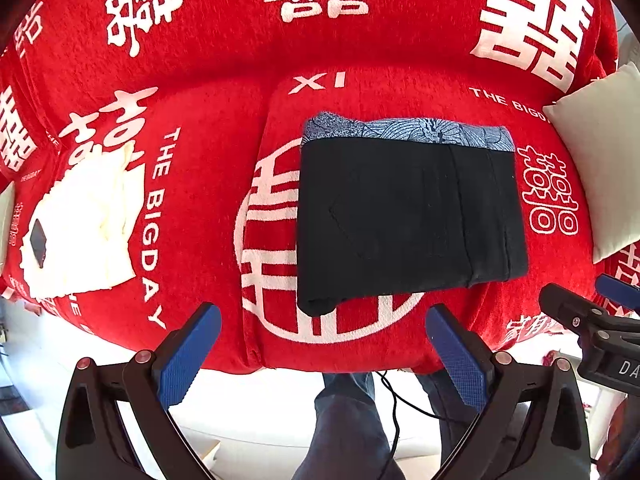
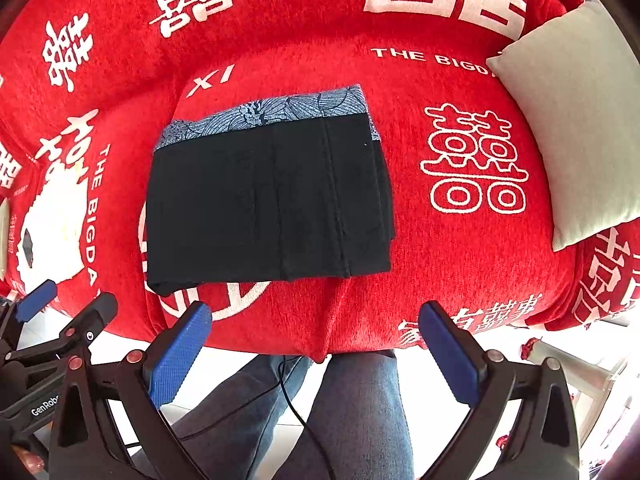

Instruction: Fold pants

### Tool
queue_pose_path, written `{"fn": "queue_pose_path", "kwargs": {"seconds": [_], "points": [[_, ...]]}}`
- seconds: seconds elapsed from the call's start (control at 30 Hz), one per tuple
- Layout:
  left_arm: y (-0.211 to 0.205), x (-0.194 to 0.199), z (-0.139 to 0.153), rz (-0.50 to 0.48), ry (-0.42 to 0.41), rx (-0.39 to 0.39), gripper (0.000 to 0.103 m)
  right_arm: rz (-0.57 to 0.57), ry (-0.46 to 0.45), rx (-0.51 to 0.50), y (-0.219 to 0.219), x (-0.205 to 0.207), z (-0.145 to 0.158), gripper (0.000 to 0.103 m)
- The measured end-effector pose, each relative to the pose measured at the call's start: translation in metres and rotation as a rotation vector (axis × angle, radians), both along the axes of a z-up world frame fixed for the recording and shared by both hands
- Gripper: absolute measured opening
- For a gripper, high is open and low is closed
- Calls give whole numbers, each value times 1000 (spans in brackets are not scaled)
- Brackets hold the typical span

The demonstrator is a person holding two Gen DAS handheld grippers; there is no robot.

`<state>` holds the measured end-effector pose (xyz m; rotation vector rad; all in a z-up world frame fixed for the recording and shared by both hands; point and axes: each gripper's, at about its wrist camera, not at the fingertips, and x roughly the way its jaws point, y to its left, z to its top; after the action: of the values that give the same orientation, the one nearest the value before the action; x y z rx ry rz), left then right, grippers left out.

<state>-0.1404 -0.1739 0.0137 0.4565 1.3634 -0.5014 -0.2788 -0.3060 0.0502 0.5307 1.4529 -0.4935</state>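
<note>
Both tongs, left tongs (image 1: 324,350) and right tongs (image 2: 316,346), hang apart, empty. The folded black pants (image 1: 404,220) look soft, limp; pinch a thick layered edge.

Pants (image 1: 408,216) on sofa (image 1: 360,56) (pillow (image 1: 600,160) rightward)

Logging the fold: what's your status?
Left gripper open, right gripper open, both empty. Black pants folded flat on red cover. Nothing in the way.
</note>
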Motion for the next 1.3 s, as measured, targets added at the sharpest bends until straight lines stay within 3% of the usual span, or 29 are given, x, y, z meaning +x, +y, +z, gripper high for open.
{"fn": "queue_pose_path", "kwargs": {"seconds": [1.3], "points": [[-1, 8, 6, -47, -7, -22, 103, -11, 7, -29, 10, 7, 5, 103]]}}
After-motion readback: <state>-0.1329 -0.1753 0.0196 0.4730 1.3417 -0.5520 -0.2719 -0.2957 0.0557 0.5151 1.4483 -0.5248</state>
